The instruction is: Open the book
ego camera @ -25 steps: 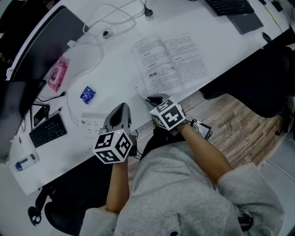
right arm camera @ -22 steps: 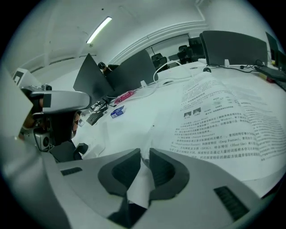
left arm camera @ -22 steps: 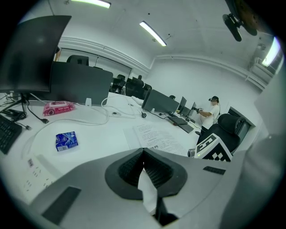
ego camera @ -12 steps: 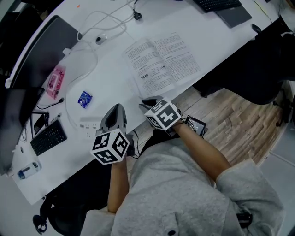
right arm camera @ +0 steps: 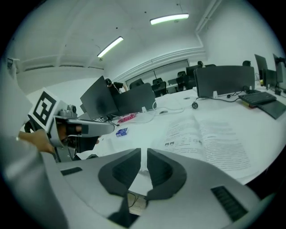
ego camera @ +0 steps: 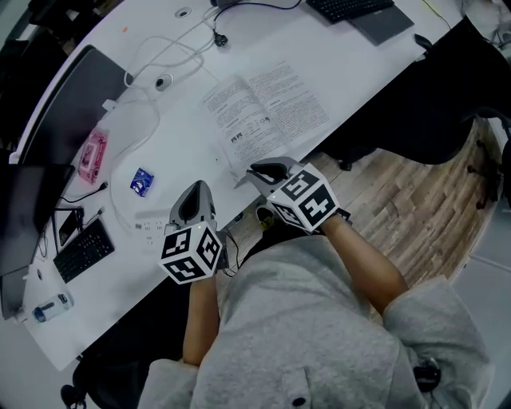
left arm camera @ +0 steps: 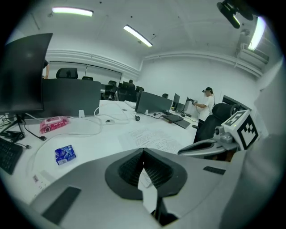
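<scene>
Holding: I have a two-jaw gripper in each hand, both on my side of the book.
Book: the book (ego camera: 263, 108) lies flat on the white desk (ego camera: 359, 56). It is already open, with two printed pages facing up. Its near edge runs along the desk edge closest to me.
Right gripper: my right gripper (ego camera: 257, 169) points at the book's near left corner, with its tips just beside that corner. I cannot tell whether they touch the paper.
Right jaws: a narrow gap stands between them and they have just been closing a little. Nothing is between them, and only bare desk shows through the gap in the right gripper view.
Left gripper: my left gripper (ego camera: 196, 190) sits to the left of the book, clear of its pages. It points across the desk.
Left jaws: their tips are pressed together and they grip nothing.
Blue packet: the blue packet (ego camera: 142, 181) lies left of the book, well apart from it, beyond my left gripper.
Pink pack: the pink pack (ego camera: 92, 154) lies farther from the book than the blue packet, on the same side.
White cable: the white cable (ego camera: 152, 108) loops over the desk left of the book.
Dark keyboard: the dark keyboard (ego camera: 347, 8) lies beyond the book's far right corner.
</scene>
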Motion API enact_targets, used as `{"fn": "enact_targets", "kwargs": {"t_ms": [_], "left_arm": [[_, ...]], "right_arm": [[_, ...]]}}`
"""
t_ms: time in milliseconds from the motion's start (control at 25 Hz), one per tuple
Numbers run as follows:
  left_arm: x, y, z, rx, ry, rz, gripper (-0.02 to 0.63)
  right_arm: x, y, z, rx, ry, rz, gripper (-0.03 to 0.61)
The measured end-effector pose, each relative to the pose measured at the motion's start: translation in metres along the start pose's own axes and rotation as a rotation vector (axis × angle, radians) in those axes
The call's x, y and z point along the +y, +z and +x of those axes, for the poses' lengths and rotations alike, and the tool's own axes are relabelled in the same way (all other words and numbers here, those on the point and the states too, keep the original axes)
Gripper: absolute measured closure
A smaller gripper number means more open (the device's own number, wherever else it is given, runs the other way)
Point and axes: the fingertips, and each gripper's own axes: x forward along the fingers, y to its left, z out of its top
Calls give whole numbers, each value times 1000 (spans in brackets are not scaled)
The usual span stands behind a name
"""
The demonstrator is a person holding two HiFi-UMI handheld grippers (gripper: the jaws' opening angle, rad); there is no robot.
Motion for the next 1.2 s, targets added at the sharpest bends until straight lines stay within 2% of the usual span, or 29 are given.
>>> {"fn": "enact_targets", "kwargs": {"t_ms": [120,400,680,920,1200], "left_arm": [[0,3,-3,-15,6,6,609],[-5,25,-14,-74,31,85,609],[-41,24,-38,-119,48,76,609],[-97,16,-63,-142,72,87,609],[-175,-1,-78,-182,80,125,609]], "right_arm": [[-17,18,-33,-49,-47,-37,520],[-55,45,-124,-155,-185,-118,522],[-86,42,-200,-301,-328,-83,522],[-95,20,-250,-338,-341,-103,522],[-93,1,-316,-446,-265,-97,522]]}}
